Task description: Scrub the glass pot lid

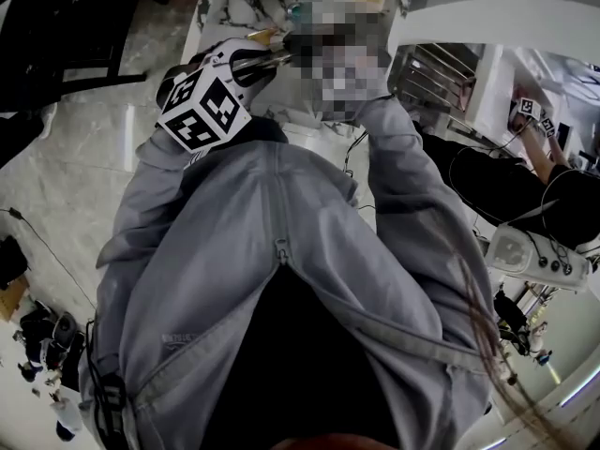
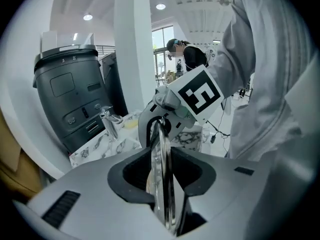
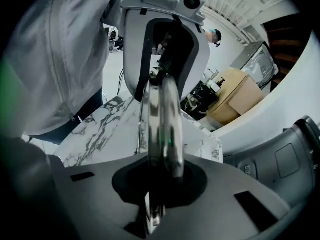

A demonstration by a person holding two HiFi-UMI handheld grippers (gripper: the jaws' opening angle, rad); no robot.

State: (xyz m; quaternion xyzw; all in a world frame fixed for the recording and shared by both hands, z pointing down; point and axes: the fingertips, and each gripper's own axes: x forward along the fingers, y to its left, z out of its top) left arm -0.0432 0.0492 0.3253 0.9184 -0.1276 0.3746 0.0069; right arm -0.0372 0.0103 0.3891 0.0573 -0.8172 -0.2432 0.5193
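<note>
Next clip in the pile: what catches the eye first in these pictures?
The glass pot lid stands out: a thin shiny sliver seen edge-on between the left gripper's jaws, at the centre of the left gripper view. The right gripper is shut on it from the opposite side. In the head view, a grey jacket fills nearly the whole picture.

A marker cube (image 1: 202, 101) is seen against a grey jacket (image 1: 281, 279). A marbled counter (image 1: 234, 7) is seen beyond.
</note>
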